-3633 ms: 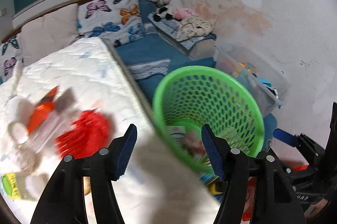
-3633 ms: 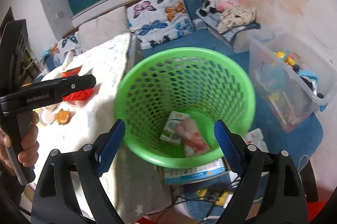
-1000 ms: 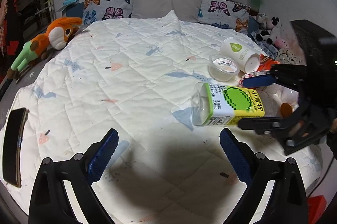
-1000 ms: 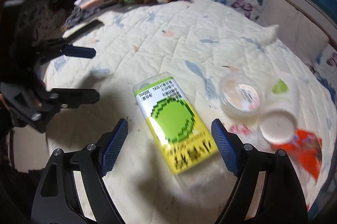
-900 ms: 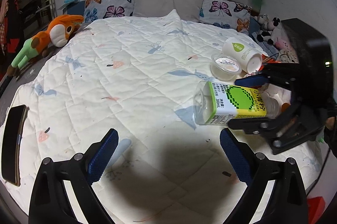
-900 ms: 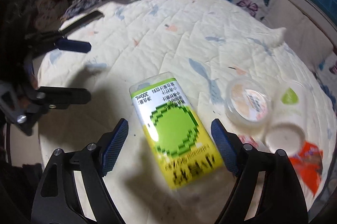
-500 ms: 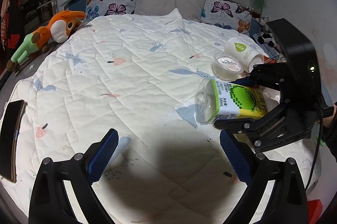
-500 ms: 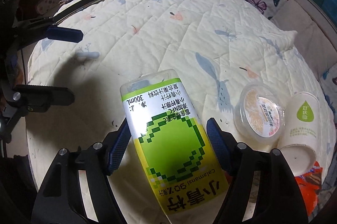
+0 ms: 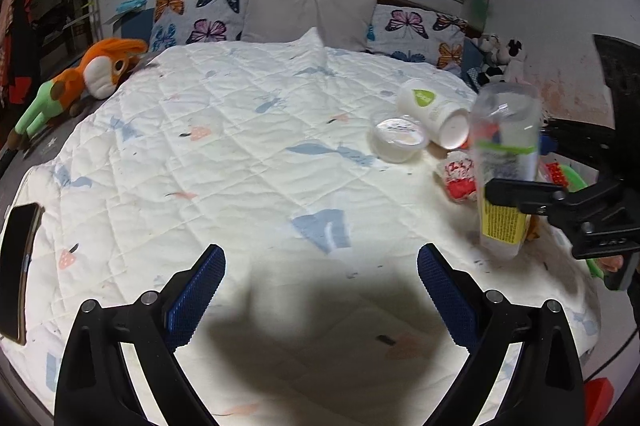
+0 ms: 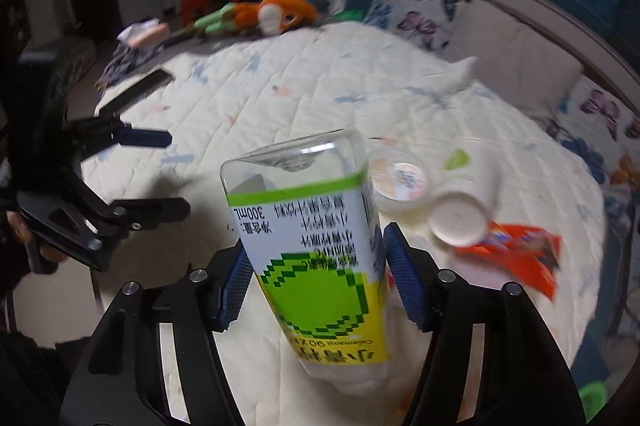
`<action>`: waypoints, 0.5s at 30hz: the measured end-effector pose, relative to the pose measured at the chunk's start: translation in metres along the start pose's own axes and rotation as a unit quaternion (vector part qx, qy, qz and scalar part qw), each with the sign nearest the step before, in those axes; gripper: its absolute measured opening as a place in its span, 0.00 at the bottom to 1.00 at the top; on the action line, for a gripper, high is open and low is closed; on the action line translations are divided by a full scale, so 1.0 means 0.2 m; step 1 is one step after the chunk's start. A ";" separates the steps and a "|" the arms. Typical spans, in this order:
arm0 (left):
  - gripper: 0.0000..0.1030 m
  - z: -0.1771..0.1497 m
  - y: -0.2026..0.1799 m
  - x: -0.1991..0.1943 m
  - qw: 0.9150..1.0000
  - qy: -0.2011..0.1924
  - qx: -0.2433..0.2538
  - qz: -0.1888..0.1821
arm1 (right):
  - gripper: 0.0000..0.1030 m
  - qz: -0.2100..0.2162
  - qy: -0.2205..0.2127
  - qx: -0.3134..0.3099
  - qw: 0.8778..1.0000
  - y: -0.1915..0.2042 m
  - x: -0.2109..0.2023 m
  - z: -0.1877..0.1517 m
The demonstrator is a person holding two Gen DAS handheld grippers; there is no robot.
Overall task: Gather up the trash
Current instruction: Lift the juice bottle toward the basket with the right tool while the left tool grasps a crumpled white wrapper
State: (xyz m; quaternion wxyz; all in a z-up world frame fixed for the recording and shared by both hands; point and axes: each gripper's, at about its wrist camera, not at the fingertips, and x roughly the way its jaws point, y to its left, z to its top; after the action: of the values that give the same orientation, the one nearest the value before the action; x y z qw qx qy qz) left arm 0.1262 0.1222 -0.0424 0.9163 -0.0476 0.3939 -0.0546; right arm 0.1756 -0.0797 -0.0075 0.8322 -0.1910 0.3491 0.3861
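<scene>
Your right gripper (image 10: 314, 284) had just been closing and pinched the green-labelled juice bottle (image 10: 316, 250), base up, lifted above the quilt (image 9: 248, 153) at 3 o'clock in the left wrist view. Your left gripper (image 9: 320, 290) stood spread wide, empty, over the quilt.

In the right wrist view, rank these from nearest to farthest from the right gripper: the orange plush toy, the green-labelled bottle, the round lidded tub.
1. Green-labelled bottle, clamped in the right gripper.
2. Round lidded tub, just beyond the bottle, right of it on the quilt.
3. Orange plush toy, at the bed's far edge, upper left.
</scene>
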 end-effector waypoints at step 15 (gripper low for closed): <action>0.90 0.10 -0.42 0.14 0.997 -0.002 0.070 -0.044 | 0.61 -0.060 -0.070 0.136 0.986 -0.21 -0.51 -0.24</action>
State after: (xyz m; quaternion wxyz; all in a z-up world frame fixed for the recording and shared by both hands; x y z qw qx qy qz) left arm 0.1541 0.0370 -0.0379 0.9150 -0.0013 0.3845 -0.1221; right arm 0.1405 -0.1869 0.0362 0.8945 -0.0693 0.3268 0.2970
